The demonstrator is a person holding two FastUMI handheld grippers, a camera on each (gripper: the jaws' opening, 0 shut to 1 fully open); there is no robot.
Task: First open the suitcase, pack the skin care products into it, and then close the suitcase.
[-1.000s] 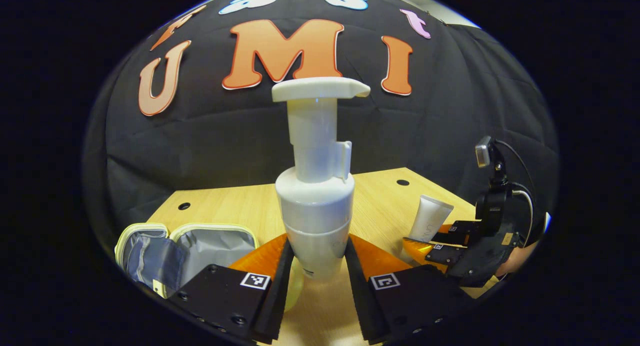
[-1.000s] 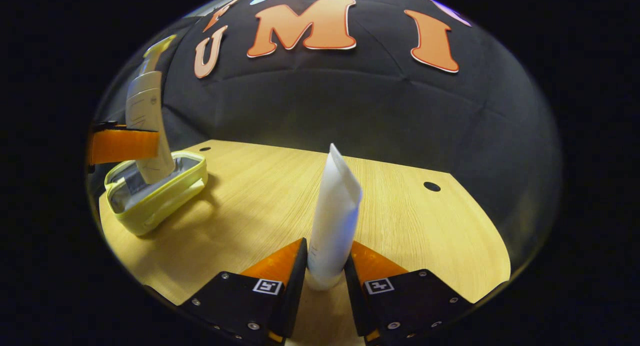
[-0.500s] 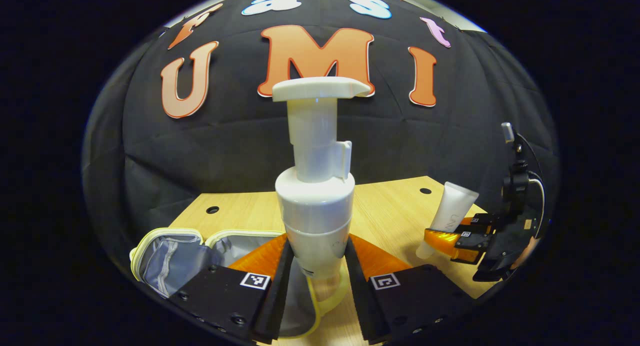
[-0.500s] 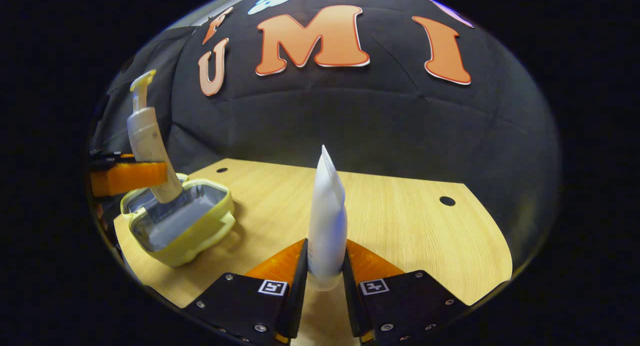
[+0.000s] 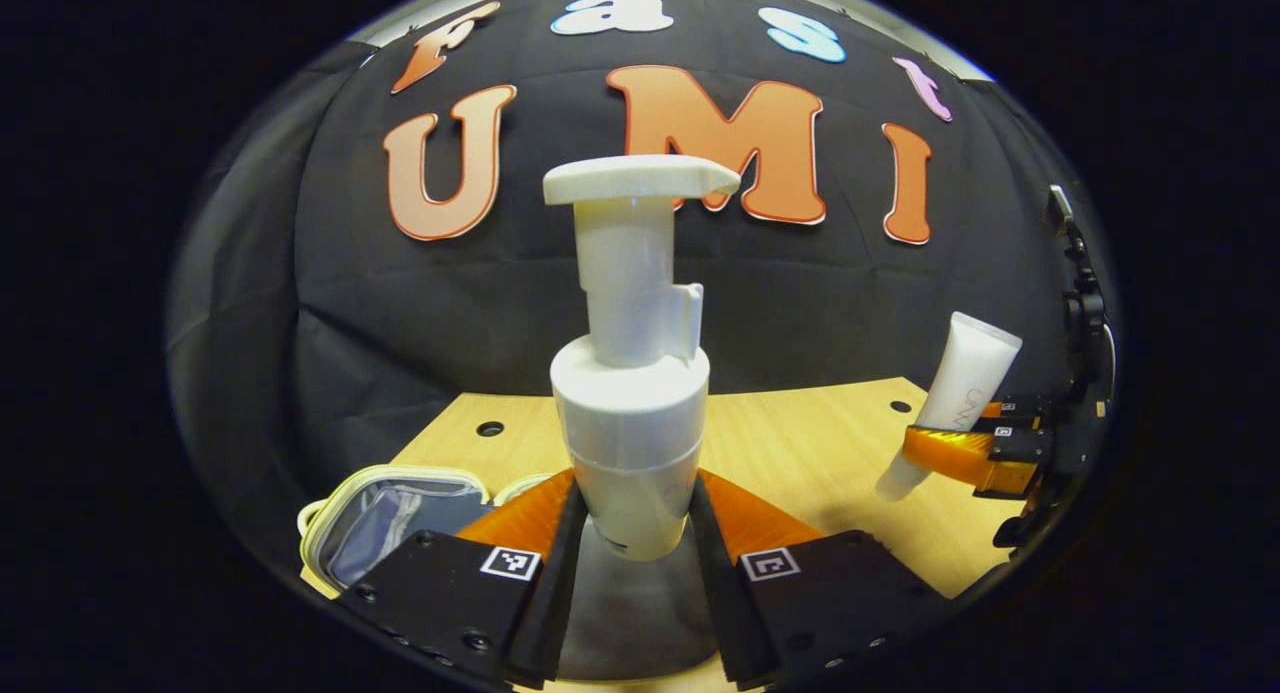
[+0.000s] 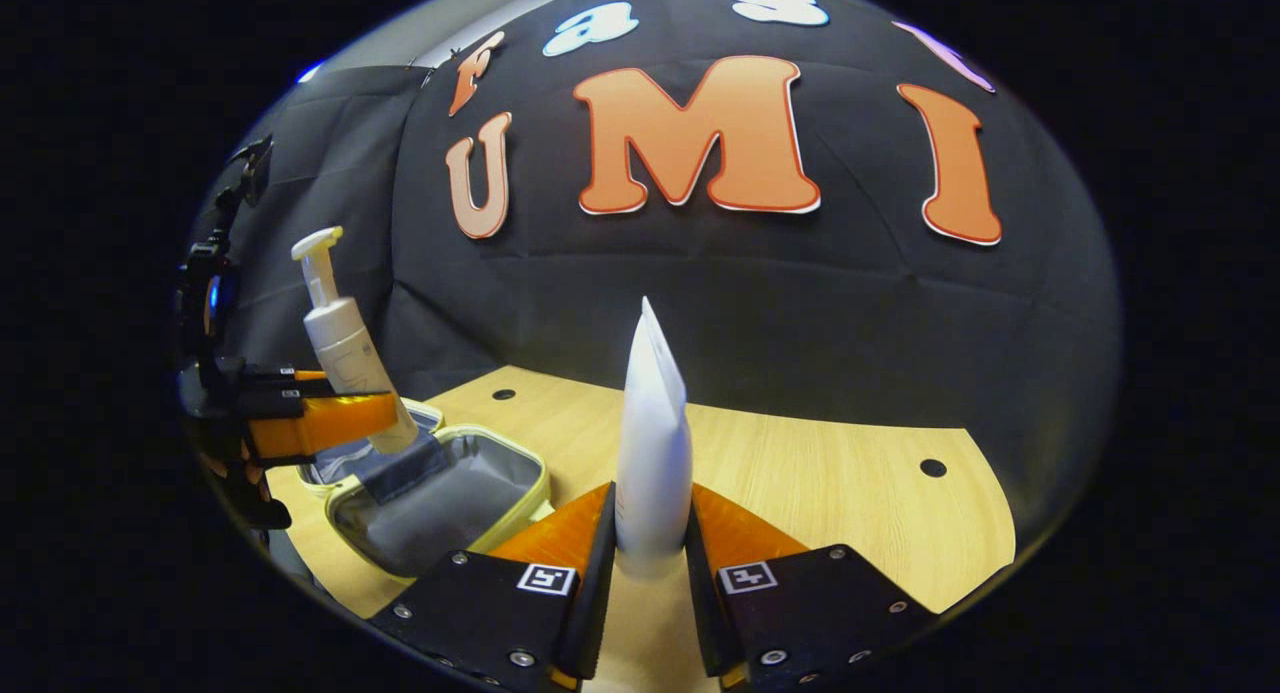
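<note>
While above the open suitcase [image 6: 440, 493], pump bottle [image 5: 630, 393] pinched in left gripper [image 5: 628, 533].

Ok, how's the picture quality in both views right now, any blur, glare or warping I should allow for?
Left gripper view: pump bottle sharp, fisheye bends the table edge, the tube small near the rim. Right gripper view: tube sharp, soft sheen on the table, the open suitcase and left claw squeezed toward the edge. No motion blur.

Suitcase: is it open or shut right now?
Open. The suitcase lies with its lid folded back, grey lining exposed, while the pump bottle in the left gripper hangs above it.
</note>
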